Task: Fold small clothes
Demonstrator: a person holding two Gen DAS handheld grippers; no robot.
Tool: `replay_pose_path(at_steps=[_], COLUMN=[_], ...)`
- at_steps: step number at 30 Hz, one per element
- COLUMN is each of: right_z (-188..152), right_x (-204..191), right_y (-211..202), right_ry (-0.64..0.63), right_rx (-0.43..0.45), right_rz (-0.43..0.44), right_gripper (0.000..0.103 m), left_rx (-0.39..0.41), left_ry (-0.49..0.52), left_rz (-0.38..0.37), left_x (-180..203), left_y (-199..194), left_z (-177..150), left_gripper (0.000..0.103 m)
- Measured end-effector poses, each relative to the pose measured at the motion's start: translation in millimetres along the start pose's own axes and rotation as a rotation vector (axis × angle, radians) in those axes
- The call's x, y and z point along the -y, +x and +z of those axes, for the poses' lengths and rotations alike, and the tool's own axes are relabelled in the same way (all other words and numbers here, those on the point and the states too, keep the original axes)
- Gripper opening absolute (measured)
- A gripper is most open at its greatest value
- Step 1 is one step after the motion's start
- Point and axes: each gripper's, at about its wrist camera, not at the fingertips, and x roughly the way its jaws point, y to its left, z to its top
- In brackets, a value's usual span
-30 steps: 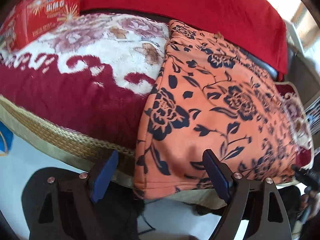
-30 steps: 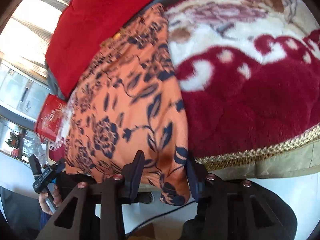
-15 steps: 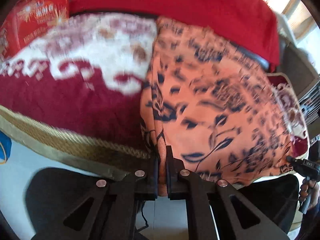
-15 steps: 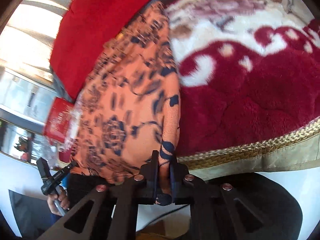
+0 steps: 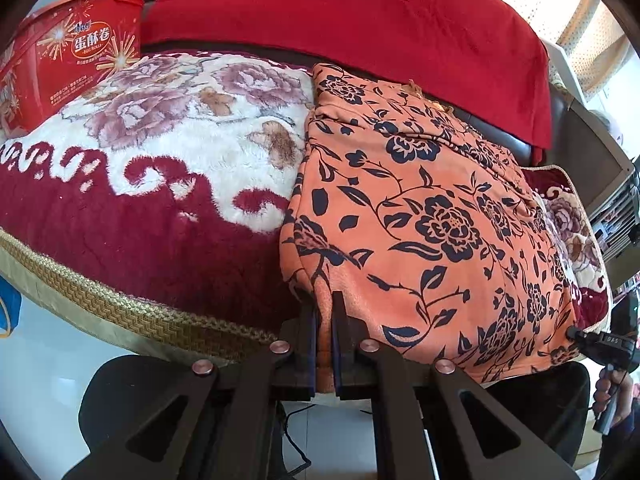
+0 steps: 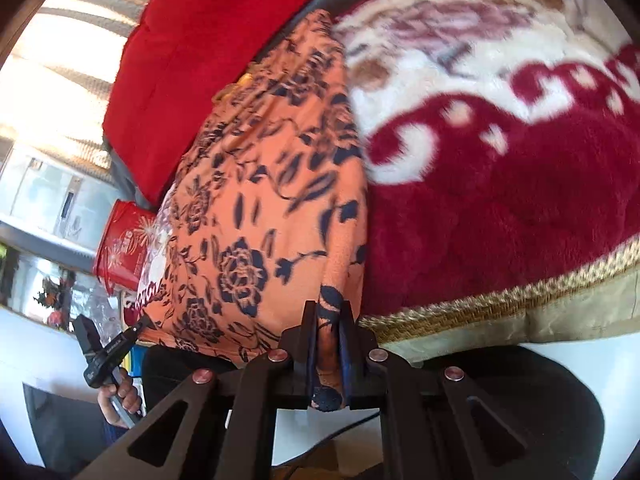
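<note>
An orange garment (image 5: 420, 216) with dark blue flowers lies spread on a plush red-and-white blanket (image 5: 160, 184). My left gripper (image 5: 325, 312) is shut on the garment's near left corner, with the cloth bunched between its pads. In the right wrist view the same garment (image 6: 264, 208) runs up the middle, and my right gripper (image 6: 328, 328) is shut on its near right corner; a fold of cloth hangs out below the jaws. Each gripper shows small in the other's view: the right one (image 5: 576, 336) at the far right, the left one (image 6: 138, 326) at the lower left.
A red blanket (image 5: 360, 12) is draped along the back, above the garment. A red egg-roll box (image 5: 68, 60) stands at the back left. The plush blanket's gold braided edge (image 5: 132, 316) runs along the front, with white floor below. A person's hand (image 6: 120, 396) holds the left gripper's handle.
Both grippers went from open around the garment's near corners to shut on them. The left corner has since been lifted slightly, and the cloth puckers toward both grips.
</note>
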Motion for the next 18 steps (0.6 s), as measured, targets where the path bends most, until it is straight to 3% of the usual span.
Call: replay_pose_path(at_steps=[9, 12, 15, 18], right_z=[-3.1, 0.1, 2.9, 0.2], right_x=[6.3, -3.2, -8.2, 7.5], right_y=[-9.0, -23.0, -24.0, -9.4], right_ry=[0.061, 0.053, 0.029, 0.089], right_rx=[0.04, 0.09, 0.093, 0.054], right_rz=[0.053, 0.098, 0.085, 0.082], right_gripper=[0.008, 0.008, 0.008, 0.008], left_rx=[0.009, 0.053, 0.095, 0.038], left_ry=[0.006, 0.009, 0.034, 0.018], left_rz=[-0.012, -0.024, -0.016, -0.004], left_x=[-0.4, 3.3, 9.5, 5.3], left_y=[-8.2, -23.9, -34.3, -17.5], left_z=[4.0, 10.2, 17.2, 15.7], left_gripper=[0.006, 0.006, 0.006, 0.006])
